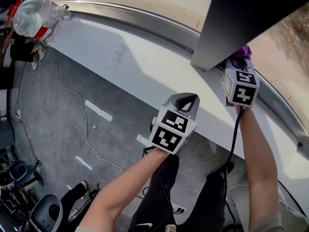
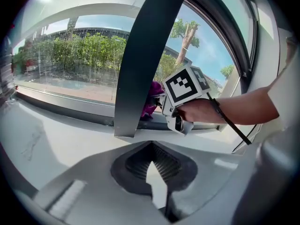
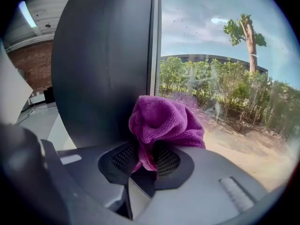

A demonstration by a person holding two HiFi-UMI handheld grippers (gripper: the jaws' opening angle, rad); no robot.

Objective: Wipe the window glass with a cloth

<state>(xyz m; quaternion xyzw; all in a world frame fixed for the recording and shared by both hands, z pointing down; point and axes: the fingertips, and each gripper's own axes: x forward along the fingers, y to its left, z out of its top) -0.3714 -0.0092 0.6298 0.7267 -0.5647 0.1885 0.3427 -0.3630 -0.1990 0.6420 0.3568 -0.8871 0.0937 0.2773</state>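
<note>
Clamping a bunched purple microfibre cloth (image 3: 165, 121) in the right gripper (image 3: 144, 157), jaws drawn in tight on a lower fold, with the bulk of it mushrooming above the pads. Held up at the window glass (image 3: 225, 74), right beside the dark curved pillar (image 3: 103, 64) standing on the white sill (image 1: 135, 66); touching the pane or just short of it, cannot tell. Looking out through the glass on trees, a hedge and a long building. Hovering lower and nearer the body with the left gripper (image 2: 152, 150), over the sill's inner edge, jaws brought together at the tips and gripping nothing, only a sliver of white sill visible below the meeting point. Aimed toward the right gripper and the pillar. Well apart, at the far left end of the sill: a clear plastic bottle (image 1: 35, 16) with a red band. Below, grey floor (image 1: 48, 129) with a thin trailing cable (image 1: 86, 124).
</note>
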